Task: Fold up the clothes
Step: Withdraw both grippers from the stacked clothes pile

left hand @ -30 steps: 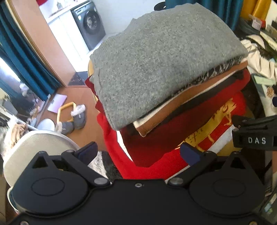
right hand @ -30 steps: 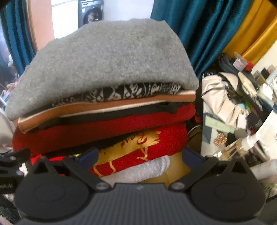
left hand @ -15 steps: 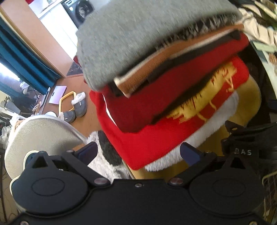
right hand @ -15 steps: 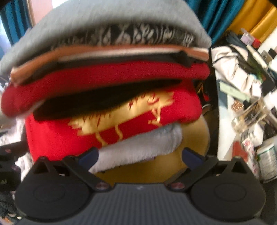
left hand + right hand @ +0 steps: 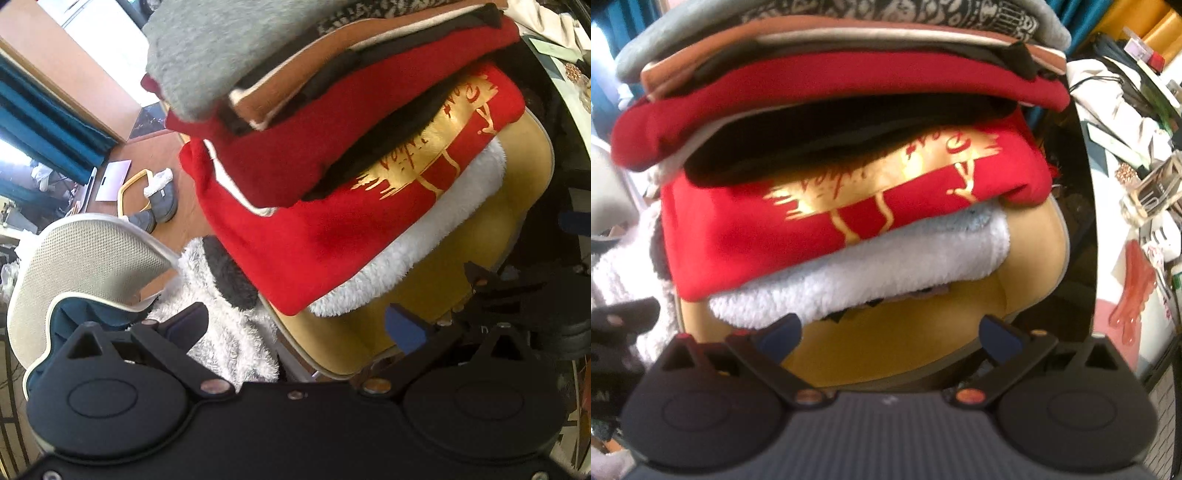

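Note:
A stack of folded clothes (image 5: 332,155) (image 5: 831,122) rests on a tan padded seat (image 5: 480,258) (image 5: 894,343). From the top it holds a grey knit (image 5: 221,48), a patterned piece, a brown one, a dark red one, a red garment with gold print (image 5: 798,229) and a white fleece (image 5: 879,277) at the bottom. My left gripper (image 5: 295,328) is open, low in front of the seat's left corner, holding nothing. The right gripper (image 5: 890,338) is open too, just below the fleece over the seat's front, empty. The right gripper's body (image 5: 524,291) shows at the left view's right edge.
A white mesh office chair (image 5: 85,266) and a white-and-black fluffy garment (image 5: 221,295) sit to the left. Grey slippers (image 5: 159,199) lie on the wood floor. A cluttered table (image 5: 1137,155) with bottles and boxes stands on the right. Teal curtains (image 5: 44,122) hang behind.
Both grippers have dropped from the level of the grey top layer to the bottom of the stack, so the seat and white fleece now fill the lower view. Both stay open.

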Demonstrator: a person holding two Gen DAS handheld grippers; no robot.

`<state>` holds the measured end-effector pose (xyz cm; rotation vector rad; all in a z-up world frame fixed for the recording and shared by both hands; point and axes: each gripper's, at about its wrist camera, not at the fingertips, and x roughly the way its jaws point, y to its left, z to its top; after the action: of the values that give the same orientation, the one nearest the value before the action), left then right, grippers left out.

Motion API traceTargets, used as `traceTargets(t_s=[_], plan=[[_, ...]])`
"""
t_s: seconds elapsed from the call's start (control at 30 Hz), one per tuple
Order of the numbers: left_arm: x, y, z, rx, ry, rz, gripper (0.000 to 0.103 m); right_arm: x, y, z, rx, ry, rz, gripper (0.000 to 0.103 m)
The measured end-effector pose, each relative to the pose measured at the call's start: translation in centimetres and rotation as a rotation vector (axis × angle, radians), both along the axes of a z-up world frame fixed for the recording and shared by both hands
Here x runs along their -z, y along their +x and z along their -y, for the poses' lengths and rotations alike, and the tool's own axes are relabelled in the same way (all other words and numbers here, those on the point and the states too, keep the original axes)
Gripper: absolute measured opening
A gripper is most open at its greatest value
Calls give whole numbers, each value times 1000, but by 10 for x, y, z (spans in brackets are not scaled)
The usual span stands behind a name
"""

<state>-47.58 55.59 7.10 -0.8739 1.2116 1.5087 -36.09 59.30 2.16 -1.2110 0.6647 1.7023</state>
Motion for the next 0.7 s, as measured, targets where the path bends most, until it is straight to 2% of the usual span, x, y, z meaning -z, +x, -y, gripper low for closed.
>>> traceTargets(t_s=[0.43,0.7], plan=[[-8,-24,28,-13,14,33,103,-9,-15,30,12,5,19,102],[-12,-75,71,-89,24,104,103,-12,-36,57,105,-33,11,102]])
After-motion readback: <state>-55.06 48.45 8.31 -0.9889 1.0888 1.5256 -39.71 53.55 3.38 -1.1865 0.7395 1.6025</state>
